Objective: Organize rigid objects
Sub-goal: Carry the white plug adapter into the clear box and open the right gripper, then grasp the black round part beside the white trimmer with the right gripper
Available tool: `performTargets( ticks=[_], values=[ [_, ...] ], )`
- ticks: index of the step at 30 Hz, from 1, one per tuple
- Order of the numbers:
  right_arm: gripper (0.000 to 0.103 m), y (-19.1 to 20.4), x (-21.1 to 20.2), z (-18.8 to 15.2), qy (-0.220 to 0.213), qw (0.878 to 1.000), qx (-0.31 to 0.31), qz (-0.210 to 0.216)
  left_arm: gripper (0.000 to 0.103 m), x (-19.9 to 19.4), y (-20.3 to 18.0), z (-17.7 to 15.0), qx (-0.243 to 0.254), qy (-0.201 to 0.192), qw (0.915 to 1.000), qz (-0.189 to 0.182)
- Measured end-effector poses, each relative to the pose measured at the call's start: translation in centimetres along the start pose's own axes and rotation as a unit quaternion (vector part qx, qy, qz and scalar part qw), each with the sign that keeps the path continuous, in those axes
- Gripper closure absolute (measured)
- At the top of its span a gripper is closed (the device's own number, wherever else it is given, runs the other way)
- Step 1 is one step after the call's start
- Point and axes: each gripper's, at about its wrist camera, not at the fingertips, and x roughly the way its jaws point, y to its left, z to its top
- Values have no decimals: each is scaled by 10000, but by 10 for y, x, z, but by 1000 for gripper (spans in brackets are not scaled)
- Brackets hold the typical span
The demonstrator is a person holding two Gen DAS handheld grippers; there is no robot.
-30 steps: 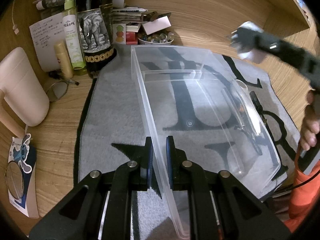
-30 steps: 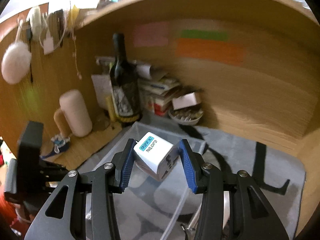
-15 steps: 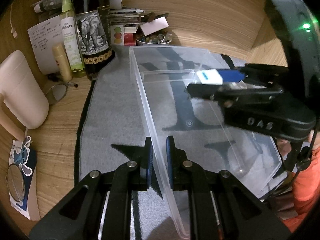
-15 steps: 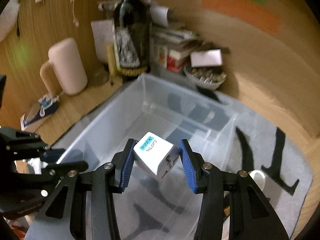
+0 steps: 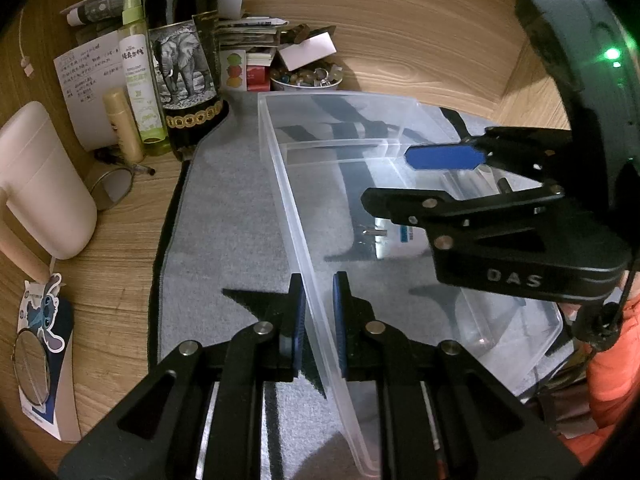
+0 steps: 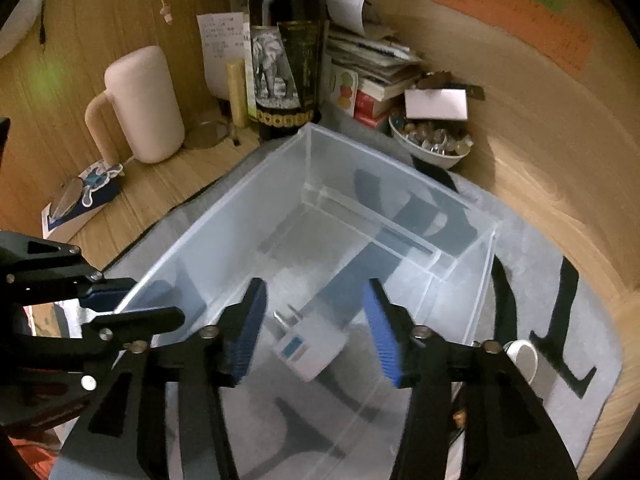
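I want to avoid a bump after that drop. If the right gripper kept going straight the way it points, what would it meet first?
Most likely the white travel adapter, lying in the clear bin just ahead of the right gripper and its open jaws. Depth is hard to judge; if it passed over the adapter, the bin floor comes next.

Our left claw [image 5: 318, 312] is matte black, its two angular fingers faced with blue pads [image 5: 298, 320] and pinned by round silver screws. Our right claw [image 6: 316, 328] has the same black frame and silver screws, with ribbed blue pads [image 6: 382, 332]. Seen from the left wrist camera, the right claw [image 5: 416, 178] carries raised "DAS" lettering behind its fingers; above that lettering a green light glows on the dark housing, and below it an orange sleeve [image 5: 612, 372] shows beside a thin black cable.
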Motion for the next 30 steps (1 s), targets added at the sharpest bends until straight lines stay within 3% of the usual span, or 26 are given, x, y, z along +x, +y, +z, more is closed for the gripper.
performTargets(
  ticks=[4, 8, 15, 20, 30],
  values=[
    [46, -2, -13, 1, -223, 9997, 38, -60, 90, 0, 0, 0, -13, 1, 10000, 4],
    [33, -7, -31, -1, -516, 9984, 133, -190, 90, 0, 0, 0, -6, 2, 10000, 3],
    [31, -26, -69, -10, -966, 9937, 365, -430, 90, 0, -1, 0, -2, 8, 10000, 27],
    [22, -50, -98, -24, -1277, 9873, 591, -737, 90, 0, -1, 0, -12, 11, 10000, 46],
    [22, -97, -112, -68, -1099, 9790, 1211, -1220, 90, -1, -1, 0, -42, 19, 9999, 101]
  ],
)
